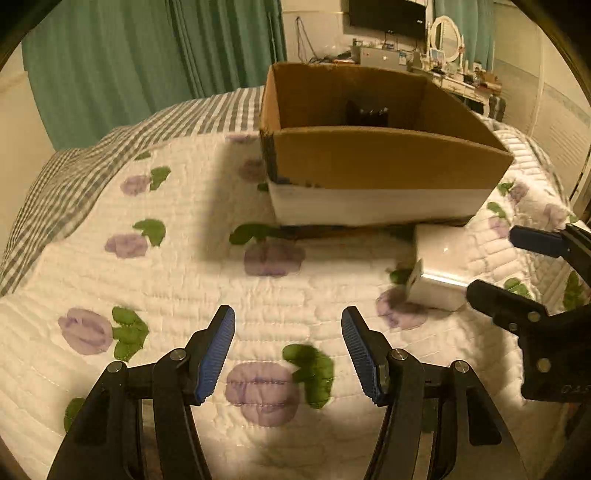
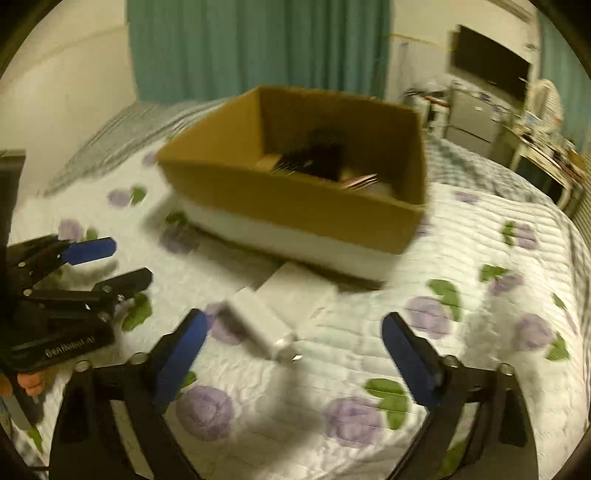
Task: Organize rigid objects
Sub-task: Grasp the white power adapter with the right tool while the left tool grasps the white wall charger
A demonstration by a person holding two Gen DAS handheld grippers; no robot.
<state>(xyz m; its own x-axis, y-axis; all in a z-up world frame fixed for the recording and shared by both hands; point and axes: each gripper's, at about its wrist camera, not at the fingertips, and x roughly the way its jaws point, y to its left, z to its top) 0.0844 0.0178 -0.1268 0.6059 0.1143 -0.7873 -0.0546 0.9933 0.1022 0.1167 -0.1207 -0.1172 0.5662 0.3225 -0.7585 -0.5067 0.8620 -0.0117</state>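
Observation:
An open cardboard box (image 1: 384, 162) stands on the quilted bed; it also shows in the right wrist view (image 2: 295, 199) with dark objects (image 2: 317, 155) inside. A white rectangular box (image 1: 437, 264) lies on the quilt against the cardboard box's near right corner, and shows in the right wrist view (image 2: 280, 310). My left gripper (image 1: 288, 350) is open and empty above the quilt, left of the white box. My right gripper (image 2: 295, 354) is open, its fingers either side of the white box's near end, not touching. It shows from the side in the left wrist view (image 1: 495, 262).
The floral quilt (image 1: 155, 280) covers the bed, with a grey checked sheet (image 1: 74, 173) at the far left. Green curtains (image 1: 147, 55) hang behind. A desk with a monitor (image 1: 386, 16) and clutter stands at the far right.

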